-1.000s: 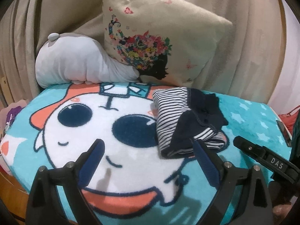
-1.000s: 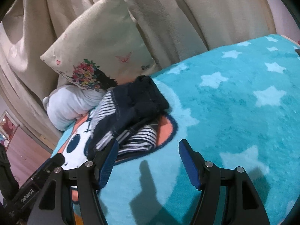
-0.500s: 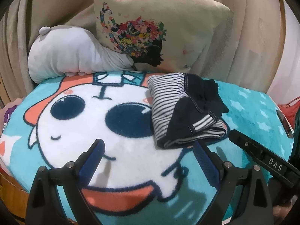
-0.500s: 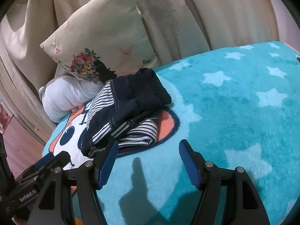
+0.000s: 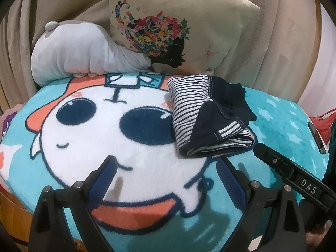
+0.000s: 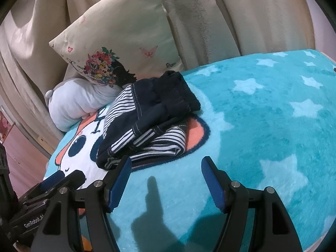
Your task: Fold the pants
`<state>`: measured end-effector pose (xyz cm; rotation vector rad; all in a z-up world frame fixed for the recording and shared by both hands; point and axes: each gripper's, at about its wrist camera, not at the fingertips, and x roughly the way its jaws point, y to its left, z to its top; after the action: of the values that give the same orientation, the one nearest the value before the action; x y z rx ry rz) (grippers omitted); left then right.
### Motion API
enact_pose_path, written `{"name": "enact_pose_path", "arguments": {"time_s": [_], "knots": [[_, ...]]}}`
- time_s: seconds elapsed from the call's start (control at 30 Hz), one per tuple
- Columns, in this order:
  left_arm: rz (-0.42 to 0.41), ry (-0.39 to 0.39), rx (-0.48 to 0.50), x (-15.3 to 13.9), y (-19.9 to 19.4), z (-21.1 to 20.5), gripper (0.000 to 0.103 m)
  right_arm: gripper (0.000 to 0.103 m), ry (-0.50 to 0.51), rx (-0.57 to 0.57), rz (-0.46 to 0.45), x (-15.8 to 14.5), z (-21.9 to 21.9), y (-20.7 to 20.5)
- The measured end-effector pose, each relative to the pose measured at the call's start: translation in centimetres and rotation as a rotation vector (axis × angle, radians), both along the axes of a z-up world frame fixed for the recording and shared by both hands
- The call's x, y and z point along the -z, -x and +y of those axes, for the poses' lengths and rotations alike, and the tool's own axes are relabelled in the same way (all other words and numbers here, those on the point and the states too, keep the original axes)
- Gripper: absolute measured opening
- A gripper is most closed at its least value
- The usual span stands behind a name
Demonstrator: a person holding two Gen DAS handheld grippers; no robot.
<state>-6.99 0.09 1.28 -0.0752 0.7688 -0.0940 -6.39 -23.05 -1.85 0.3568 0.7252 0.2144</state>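
The pants [image 5: 210,115], navy with white-striped panels, lie folded in a compact bundle on the turquoise cartoon blanket [image 5: 105,126]. They also show in the right wrist view [image 6: 147,117]. My left gripper [image 5: 166,168] is open and empty, just in front of the bundle's near edge. My right gripper [image 6: 166,168] is open and empty, its left finger close to the bundle's near corner. The right gripper's body [image 5: 294,180] shows at the right of the left wrist view. The left gripper's fingertips [image 6: 63,178] show at the lower left of the right wrist view.
A beige cushion with a floral print [image 5: 178,27] and a grey-white plush pillow [image 5: 79,54] lean against beige curtains [image 6: 231,16] behind the pants. The blanket with white stars [image 6: 273,115] stretches to the right. Red items [image 5: 323,121] sit beyond the right edge.
Both grippers have drawn slightly closer to the folded pants; the bundle itself has not moved. Both stay open and empty.
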Motion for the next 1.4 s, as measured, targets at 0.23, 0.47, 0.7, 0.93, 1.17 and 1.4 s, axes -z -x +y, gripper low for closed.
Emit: {"name": "enact_pose_path", "arguments": {"time_s": [0.23, 0.47, 0.7, 0.93, 1.17, 1.4], "knots": [[0.007, 0.019, -0.016, 0.2, 0.0, 0.6, 0.095, 0.074, 0.001, 0.007, 0.003, 0.1, 0.0, 0.1], [0.019, 0.031, -0.02, 0.4, -0.2, 0.8, 0.095, 0.074, 0.01, -0.004, 0.008, 0.2, 0.4, -0.1], [0.024, 0.035, -0.02, 0.7, -0.3, 1.0, 0.095, 0.074, 0.01, -0.001, 0.014, 0.4, 0.4, -0.3], [0.039, 0.025, -0.028, 1.2, -0.7, 1.0, 0.095, 0.074, 0.012, -0.003, 0.008, 0.6, 0.4, -0.5], [0.039, 0.01, -0.029, 1.1, -0.6, 0.6, 0.095, 0.074, -0.004, -0.001, -0.003, 0.8, 0.0, -0.2], [0.042, -0.015, -0.035, 1.1, -0.9, 0.3, 0.095, 0.074, -0.017, 0.027, -0.016, 0.7, -1.3, 0.2]]}}
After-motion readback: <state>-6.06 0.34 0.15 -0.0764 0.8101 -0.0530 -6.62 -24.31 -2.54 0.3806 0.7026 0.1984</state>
